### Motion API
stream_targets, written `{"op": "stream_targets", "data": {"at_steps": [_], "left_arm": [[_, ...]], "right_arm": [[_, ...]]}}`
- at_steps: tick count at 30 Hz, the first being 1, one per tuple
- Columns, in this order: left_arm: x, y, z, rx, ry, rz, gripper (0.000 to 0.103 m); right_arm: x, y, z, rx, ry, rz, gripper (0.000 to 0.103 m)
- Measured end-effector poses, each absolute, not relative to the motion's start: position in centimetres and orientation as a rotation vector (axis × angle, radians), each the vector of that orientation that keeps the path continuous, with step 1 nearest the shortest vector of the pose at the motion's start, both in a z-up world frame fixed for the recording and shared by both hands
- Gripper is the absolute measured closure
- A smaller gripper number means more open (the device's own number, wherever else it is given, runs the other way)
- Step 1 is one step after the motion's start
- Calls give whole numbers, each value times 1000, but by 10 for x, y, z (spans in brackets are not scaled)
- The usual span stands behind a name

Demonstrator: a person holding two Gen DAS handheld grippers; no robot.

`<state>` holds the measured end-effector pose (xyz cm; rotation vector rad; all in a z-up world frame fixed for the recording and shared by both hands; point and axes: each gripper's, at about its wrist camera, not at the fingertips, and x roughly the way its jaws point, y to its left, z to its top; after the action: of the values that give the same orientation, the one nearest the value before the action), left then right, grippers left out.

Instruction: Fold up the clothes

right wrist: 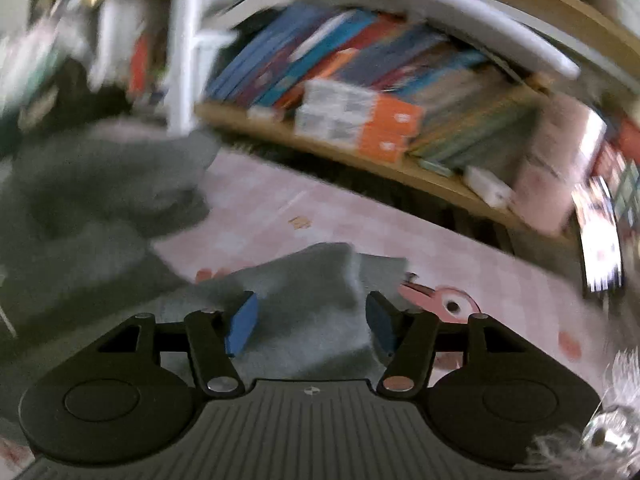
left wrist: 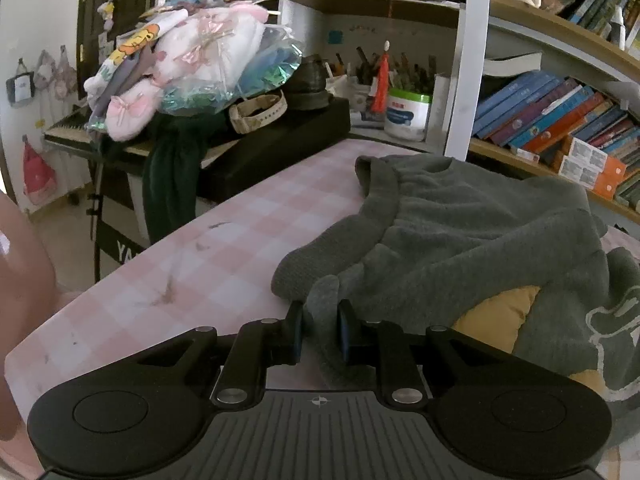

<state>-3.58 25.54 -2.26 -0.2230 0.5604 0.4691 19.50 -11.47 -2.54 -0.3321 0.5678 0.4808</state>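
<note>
A dark grey fleece garment lies crumpled on the pink checked table, with a yellow patch and a white outline print at its right. My left gripper is shut on a fold of the grey garment near its cuff end. In the blurred right wrist view, my right gripper is open, its blue pads either side of a flat corner of the grey garment lying on the table. The rest of the garment is bunched at the left.
A bookshelf full of books runs along the table's far side and shows in the right wrist view too. A black case, a white jar and a pile of pink and white bags stand at the back left. The table's left edge drops to the floor.
</note>
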Motion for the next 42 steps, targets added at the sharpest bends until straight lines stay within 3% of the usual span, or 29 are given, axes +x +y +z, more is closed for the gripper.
{"op": "stream_targets", "data": {"at_steps": [9, 17, 25, 27, 32, 34, 36, 38, 40, 42], "left_arm": [[-38, 259, -24, -226, 545, 426, 79], [-29, 246, -25, -196, 554, 319, 74], [-24, 244, -26, -202, 556, 271, 74], [-26, 250, -26, -226, 551, 263, 82], [-33, 281, -25, -335, 539, 326, 85], [-34, 276, -23, -299, 561, 308, 80], [-38, 272, -19, -261, 561, 303, 59], [-46, 273, -9, -249, 509, 330, 47], [-55, 276, 4, -256, 440, 344, 46], [-63, 280, 16, -263, 371, 358, 46]], "right_arm": [[166, -187, -20, -428, 755, 463, 50], [51, -281, -15, -268, 933, 448, 45], [-11, -287, -13, -243, 963, 373, 43], [-7, -288, -15, -270, 978, 368, 42], [-7, -291, 3, -307, 878, 312, 42], [-3, -292, 14, -274, 835, 337, 41], [3, -285, 23, -262, 789, 364, 40], [11, -275, 30, -239, 748, 400, 36], [24, -263, 36, -201, 717, 437, 27], [39, -251, 40, -156, 694, 471, 27]]}}
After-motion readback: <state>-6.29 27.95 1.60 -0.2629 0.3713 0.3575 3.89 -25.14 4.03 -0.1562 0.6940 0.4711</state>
